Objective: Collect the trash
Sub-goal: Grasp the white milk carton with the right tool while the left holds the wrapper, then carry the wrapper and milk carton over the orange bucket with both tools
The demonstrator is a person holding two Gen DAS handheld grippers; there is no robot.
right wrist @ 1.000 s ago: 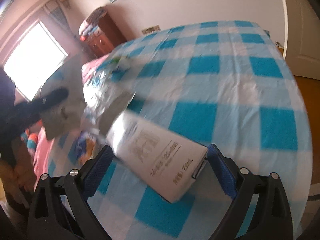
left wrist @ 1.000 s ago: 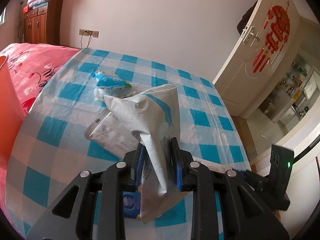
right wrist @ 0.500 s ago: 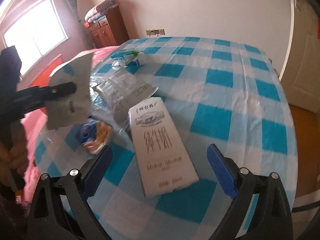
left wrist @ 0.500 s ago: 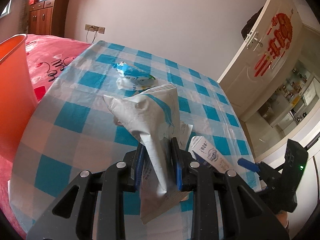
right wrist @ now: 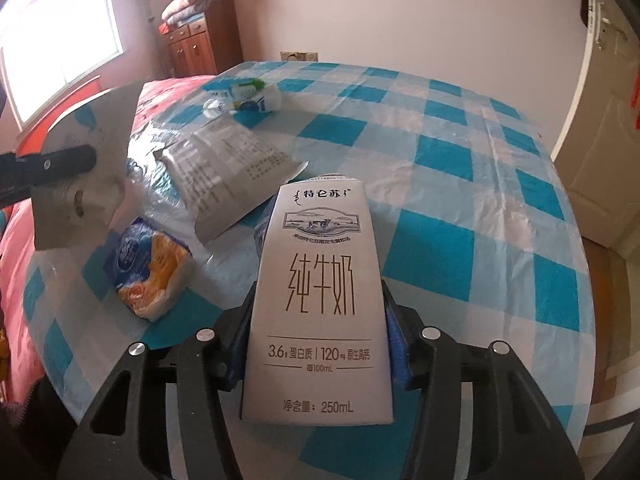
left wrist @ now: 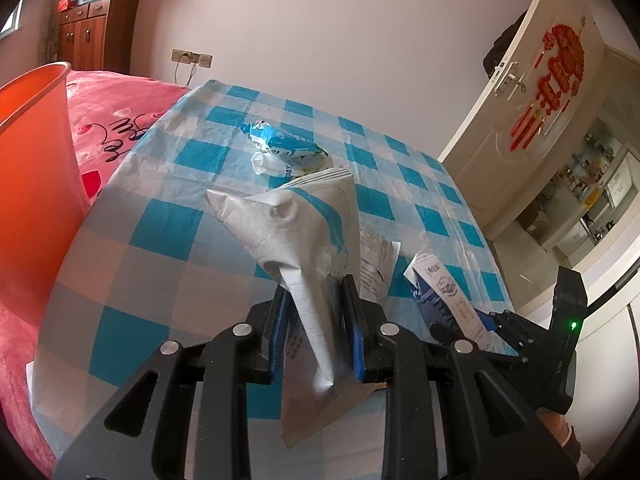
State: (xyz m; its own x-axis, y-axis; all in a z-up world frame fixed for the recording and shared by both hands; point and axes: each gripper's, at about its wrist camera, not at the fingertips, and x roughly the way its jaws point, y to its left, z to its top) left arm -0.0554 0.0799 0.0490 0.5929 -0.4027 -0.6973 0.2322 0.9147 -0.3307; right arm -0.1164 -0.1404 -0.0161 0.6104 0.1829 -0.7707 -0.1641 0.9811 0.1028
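On my left wrist camera, the left gripper (left wrist: pixel 316 328) stays pinched tight on the crumpled white pouch (left wrist: pixel 296 232) with its blue stripe, the neck of it squeezed between the blue pads (left wrist: pixel 357 332) and the body of it standing up in front of the lens. Compared with half a second ago I sit a little higher and further back, so more of the orange bin (left wrist: pixel 34 184) shows at the left edge, beside the blue-checked table (left wrist: pixel 156 232). At the far middle of the cloth lie a blue snack wrapper (left wrist: pixel 280 145) and a small white wad (left wrist: pixel 262 162) just near of it. At the right, the milk carton (left wrist: pixel 448 296) now sits in the right gripper's fingers, where before it lay free on the cloth. On my right wrist camera, the right gripper (right wrist: pixel 316 340) has closed from wide open onto the milk carton (right wrist: pixel 320 300), its pads pressed to both sides, the printed face filling the middle of the view. Beyond it a silver foil bag (right wrist: pixel 228 176) lies flat on the table (right wrist: pixel 460 184), a blue-and-orange packet (right wrist: pixel 150 272) lies to its near left, and a green-and-white wrapper (right wrist: pixel 248 96) sits at the far side. The pouch (right wrist: pixel 76 184) hangs at the left edge.
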